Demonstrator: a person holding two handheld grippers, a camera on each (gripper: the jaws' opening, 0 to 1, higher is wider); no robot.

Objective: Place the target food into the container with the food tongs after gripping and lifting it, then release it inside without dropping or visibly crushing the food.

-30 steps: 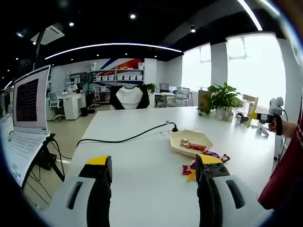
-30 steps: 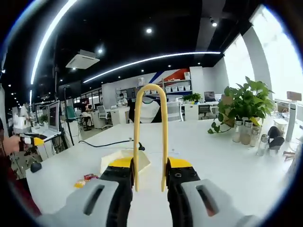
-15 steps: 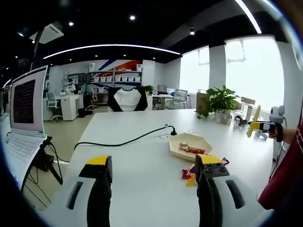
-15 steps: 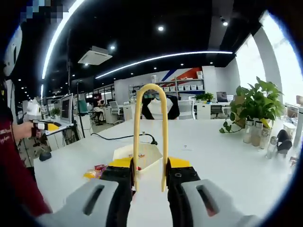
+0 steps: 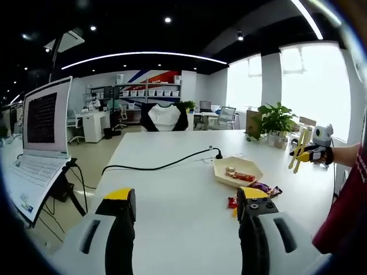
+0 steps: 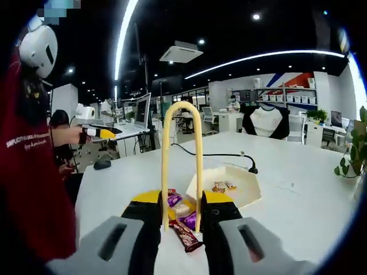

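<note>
Looks like the approach step: right gripper [image 6: 180,220] clamped on the tongs [image 6: 182,154] above the snacks [image 6: 184,220] beside the tray [image 6: 241,182], left gripper [image 5: 186,209] wide apart and idle, next lower tongs onto one.

From here both feeds look bright at desk level and dark overhead. Daylight pours through the windows [image 5: 298,86] ahead and to the right of my left tool, blowing them out to white. A curved ceiling light strip [image 5: 143,55] and small spotlights glare against the black ceiling. The white desk [image 5: 172,189] ahead of the tool is evenly lit, with only soft shadows. Fisheye bending warps the edges, and the red sleeve [image 6: 34,172] beside my right tool is blurred.
</note>
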